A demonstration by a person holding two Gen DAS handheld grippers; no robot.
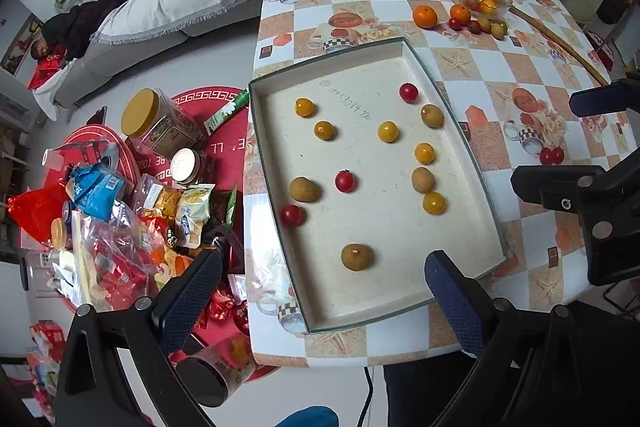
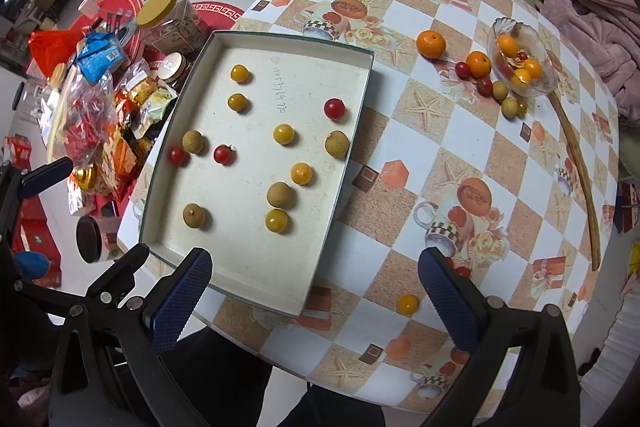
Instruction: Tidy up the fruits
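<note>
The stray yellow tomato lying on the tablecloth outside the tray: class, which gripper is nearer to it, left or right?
Right. The right gripper hangs open just short of the yellow tomato, which lies beside its right finger. The left gripper is open over the tray's near edge, farther away.

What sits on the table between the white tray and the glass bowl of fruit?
In both views, two oranges, two red cherry tomatoes and small tan longans lie between the shallow white tray and the clear glass bowl.
</note>
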